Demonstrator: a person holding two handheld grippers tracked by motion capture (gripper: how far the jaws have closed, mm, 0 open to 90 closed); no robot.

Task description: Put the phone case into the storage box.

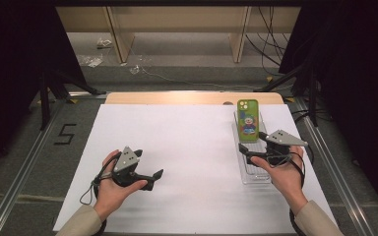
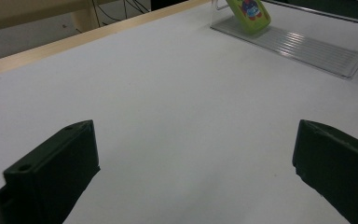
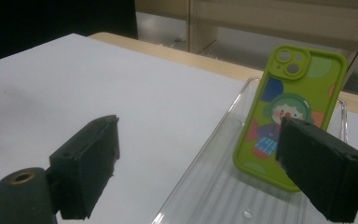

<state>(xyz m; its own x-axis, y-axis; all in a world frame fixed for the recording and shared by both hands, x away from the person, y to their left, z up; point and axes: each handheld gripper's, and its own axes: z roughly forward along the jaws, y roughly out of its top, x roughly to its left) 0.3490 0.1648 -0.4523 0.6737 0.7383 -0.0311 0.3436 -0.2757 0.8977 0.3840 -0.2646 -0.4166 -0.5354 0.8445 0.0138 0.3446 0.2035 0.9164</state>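
The right hand-held gripper (image 1: 254,144) hovers over the near part of the clear tray (image 1: 254,178), jaws wide and empty, aimed at the green phone (image 1: 248,120) that stands upright, leaning against the tray's far end. This looks like the approach before a grasp. Next it needs to move forward until the jaws straddle the phone's edges, then close. The left hand-held gripper (image 1: 153,179) rests wide open on the white tabletop (image 1: 177,142), well apart.

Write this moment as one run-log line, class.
left gripper: open, idle on white table | right gripper: open, over clear plastic tray | green cartoon phone case: leaning upright in tray, untouched
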